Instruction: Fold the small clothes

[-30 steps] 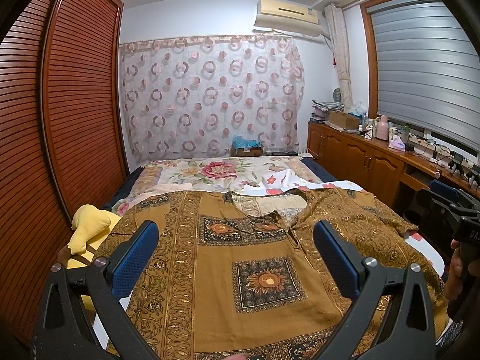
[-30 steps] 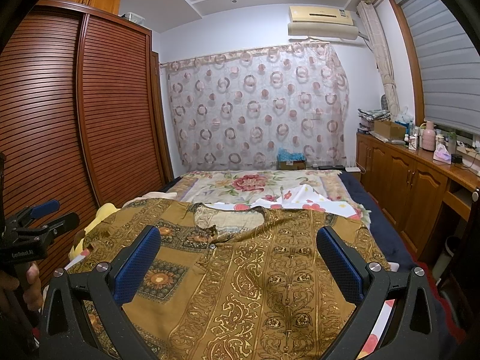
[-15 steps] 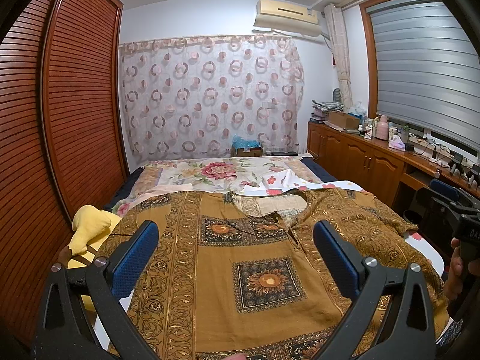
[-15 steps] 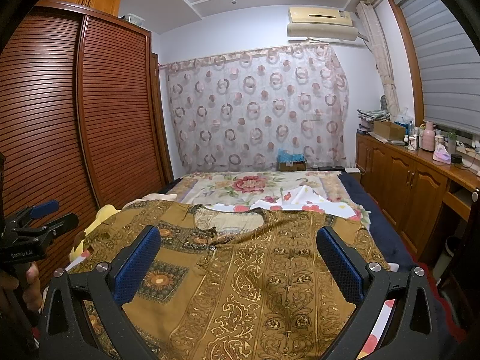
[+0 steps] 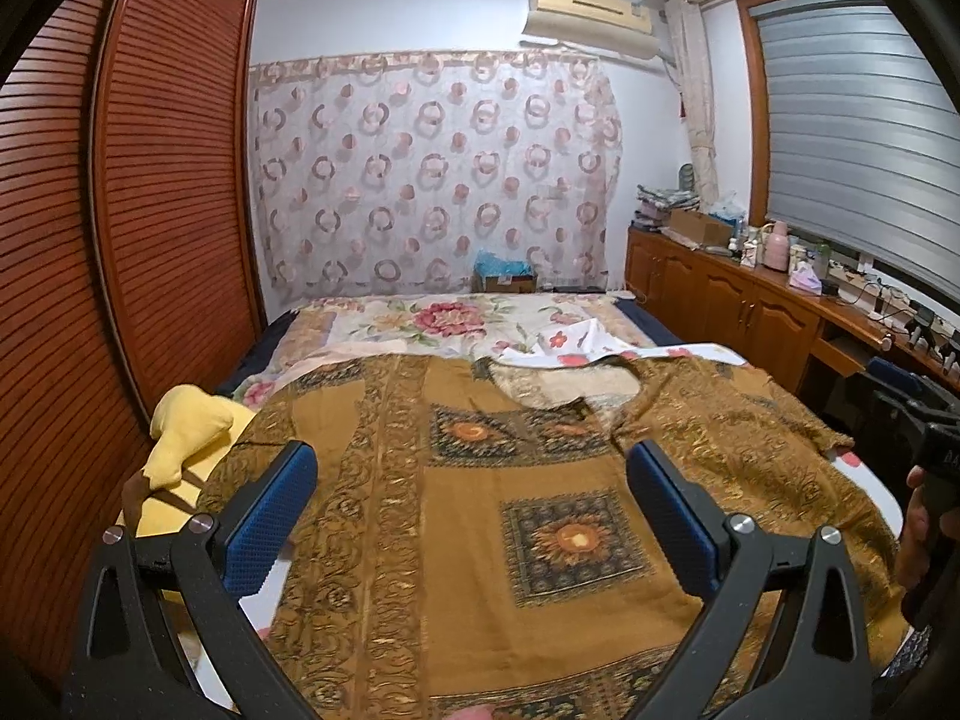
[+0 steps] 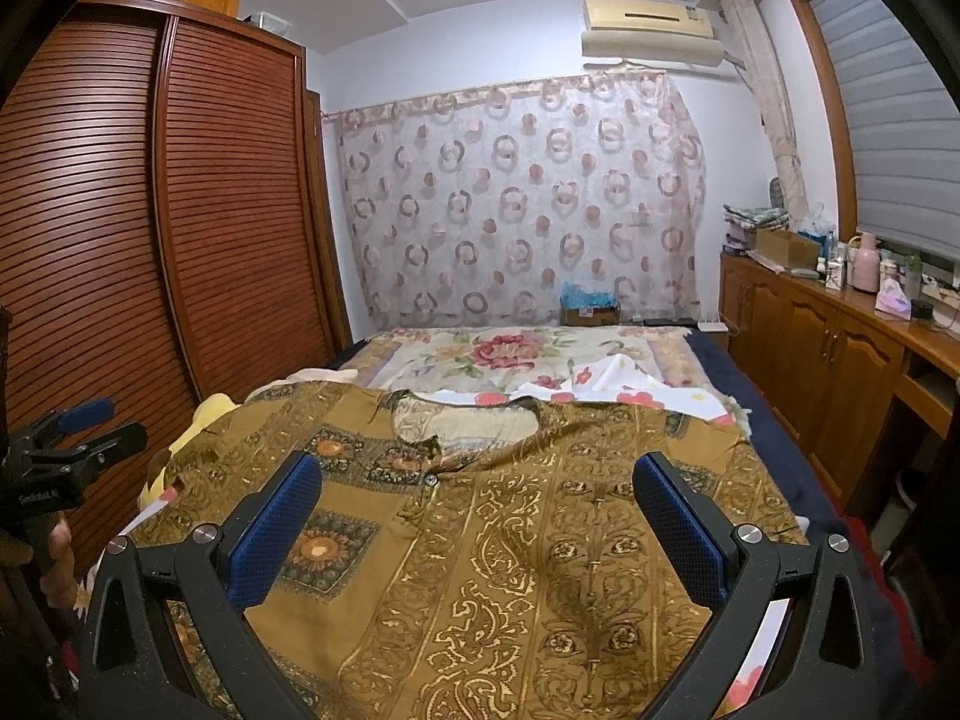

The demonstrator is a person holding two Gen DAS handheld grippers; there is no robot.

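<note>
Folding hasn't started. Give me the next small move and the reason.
Probably lower the left gripper to the brown patterned shirt at its left sleeve edge and pinch it. The shirt lies spread flat on the bed, and both grippers, including the right gripper, are open and hold nothing.

No visible shift in shirt (image 5: 480, 516) or either hand-held gripper since earlier

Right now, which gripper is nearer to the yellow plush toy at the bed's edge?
Left. The left gripper hovers open over the brown shirt with the yellow plush toy just beside its left finger; the right gripper is over the shirt's far half.
</note>
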